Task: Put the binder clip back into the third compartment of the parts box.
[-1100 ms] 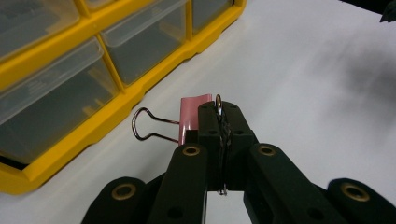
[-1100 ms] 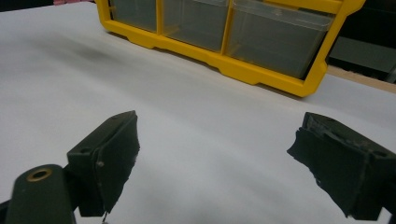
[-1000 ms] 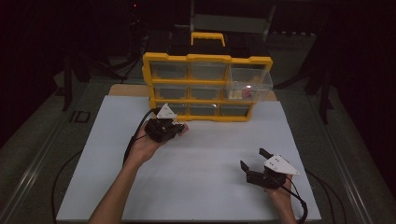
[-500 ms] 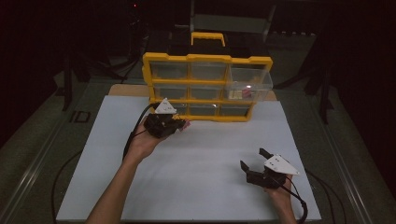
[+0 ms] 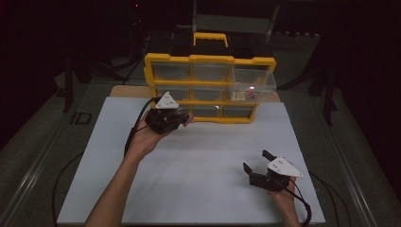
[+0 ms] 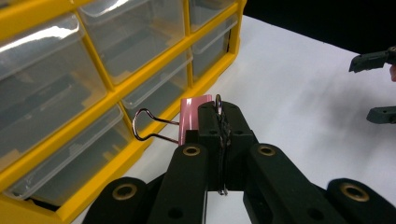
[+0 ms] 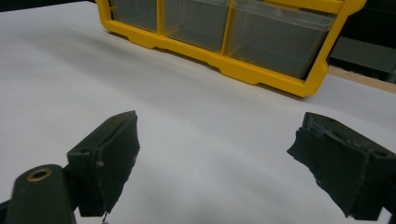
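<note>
Pink binder clip (image 6: 195,115) clamped in closed left tongs (image 6: 219,116), wire handle jutting sideways toward yellow drawer cabinet (image 6: 116,93), right tongs (image 7: 215,163) wide open, empty, over white bench (image 7: 196,121).

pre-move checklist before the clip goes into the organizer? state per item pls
1. Left gripper shut on the pink binder clip: ok.
2. Grip is on one wire handle, clip body hangs off to the side: not ok, may swing.
3. A drawer is pulled out, middle row right of the yellow organizer: ok.
4. Clip lined up with that drawer: not ok, it sits by the lower left drawers.
5. Right gripper open, away from the organizer: ok.
</note>
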### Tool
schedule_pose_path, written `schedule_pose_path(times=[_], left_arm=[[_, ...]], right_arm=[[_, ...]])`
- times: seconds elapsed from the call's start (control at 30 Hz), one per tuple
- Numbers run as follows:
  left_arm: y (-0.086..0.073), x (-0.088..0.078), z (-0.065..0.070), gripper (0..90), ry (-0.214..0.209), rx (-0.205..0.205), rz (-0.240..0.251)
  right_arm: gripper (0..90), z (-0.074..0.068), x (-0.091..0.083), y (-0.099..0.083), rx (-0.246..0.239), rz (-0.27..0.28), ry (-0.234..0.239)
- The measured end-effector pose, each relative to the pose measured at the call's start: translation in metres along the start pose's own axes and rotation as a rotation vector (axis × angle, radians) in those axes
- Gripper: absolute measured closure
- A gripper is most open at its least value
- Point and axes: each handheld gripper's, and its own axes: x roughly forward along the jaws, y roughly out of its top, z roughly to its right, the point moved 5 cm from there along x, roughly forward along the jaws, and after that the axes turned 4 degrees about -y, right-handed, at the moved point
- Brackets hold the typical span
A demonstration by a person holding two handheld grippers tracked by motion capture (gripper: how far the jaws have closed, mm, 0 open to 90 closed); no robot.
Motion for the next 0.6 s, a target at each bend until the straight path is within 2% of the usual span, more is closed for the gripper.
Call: schedule_pose_path(times=[0.6], left_arm=[[0.023, -0.011, 0.002, 89.4, -0.007, 0.025, 0.036]], right_arm=[[12.6, 0.000, 0.000, 0.000, 0.001, -0.001, 0.000]])
